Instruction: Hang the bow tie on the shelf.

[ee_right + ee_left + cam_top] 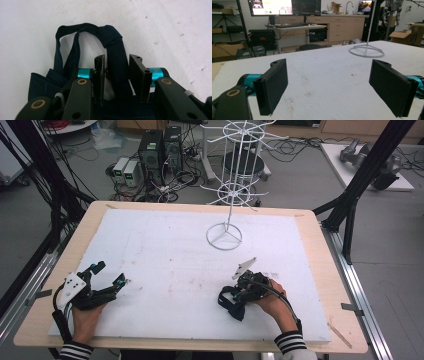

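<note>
Dark necktie (113,57) at near-right of foam board (165,255) is flanked by narrow jaws of right gripper (117,80), grip unconfirmed; band shld be centred betw pads; left gripper (332,85) held wide, w/ nothing betw.

High view above the person's side, looking forward and down over the whole white board (165,250), left gripper view low and level toward the shared wire stand (366,51), right gripper view close, facing down
</note>
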The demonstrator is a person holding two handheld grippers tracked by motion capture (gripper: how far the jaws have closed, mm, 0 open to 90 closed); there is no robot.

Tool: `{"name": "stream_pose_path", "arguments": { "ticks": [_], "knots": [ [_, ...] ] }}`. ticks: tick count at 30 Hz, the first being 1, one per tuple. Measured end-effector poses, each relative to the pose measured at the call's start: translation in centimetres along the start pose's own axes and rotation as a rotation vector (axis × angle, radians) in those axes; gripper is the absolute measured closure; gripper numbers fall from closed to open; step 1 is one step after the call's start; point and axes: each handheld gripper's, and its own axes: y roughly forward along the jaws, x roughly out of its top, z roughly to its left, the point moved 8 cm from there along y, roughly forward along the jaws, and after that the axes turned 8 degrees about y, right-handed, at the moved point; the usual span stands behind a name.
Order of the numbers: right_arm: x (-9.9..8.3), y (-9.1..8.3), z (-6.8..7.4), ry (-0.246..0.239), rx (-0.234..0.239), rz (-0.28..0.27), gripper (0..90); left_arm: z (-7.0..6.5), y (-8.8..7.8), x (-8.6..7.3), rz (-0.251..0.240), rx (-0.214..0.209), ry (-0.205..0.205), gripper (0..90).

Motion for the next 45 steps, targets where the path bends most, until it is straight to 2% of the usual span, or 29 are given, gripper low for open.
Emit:
{"name": "stream_pose_path", "arguments": {
  "ticks": [1, 5, 7, 15, 23, 25, 30, 32, 45],
  "knots": [
    [0.0, 0.0, 0.1, -0.001, 0.007, 0.004, 74.2, 0.0, 0.0, 0.0, 0.000, 0.000, 0.000, 15.8],
    [0.1, -0.1, 0.1, -0.018, -0.005, 0.003, 75.6, 0.0, 0.0, 0.0, 0.001, 0.000, 0.000, 15.8],
    [0.1, -0.2, 0.1, -0.005, -0.010, 0.001, 78.2, 0.0, 0.0, 0.0, 0.000, 0.000, 0.000, 15.8],
    [0.4, -0.4, 0.2, 0.003, -0.001, -0.017, 79.8, 0.0, 0.0, 0.0, 0.000, 0.000, -0.001, 15.8],
    [0.8, -1.3, -0.1, 0.023, -0.003, -0.082, 80.0, 0.0, 0.0, 0.0, 0.000, 0.000, -0.002, 15.8],
    [1.1, -1.8, -0.2, 0.040, -0.003, -0.126, 80.0, 0.0, 0.0, 0.0, 0.000, 0.000, -0.002, 15.8],
    [1.5, -2.5, -0.4, 0.058, -0.005, -0.182, 80.0, 0.0, 0.0, 0.0, 0.000, -0.001, -0.001, 15.8],
    [1.7, -3.0, -0.7, 0.084, 0.003, -0.241, 80.0, 0.0, 0.0, 0.0, 0.001, -0.001, -0.001, 15.8],
    [2.0, -4.4, -1.6, 0.145, -0.049, -0.391, 80.0, 0.0, 0.0, 0.0, 0.000, -0.001, 0.001, 15.8]
  ]
}}
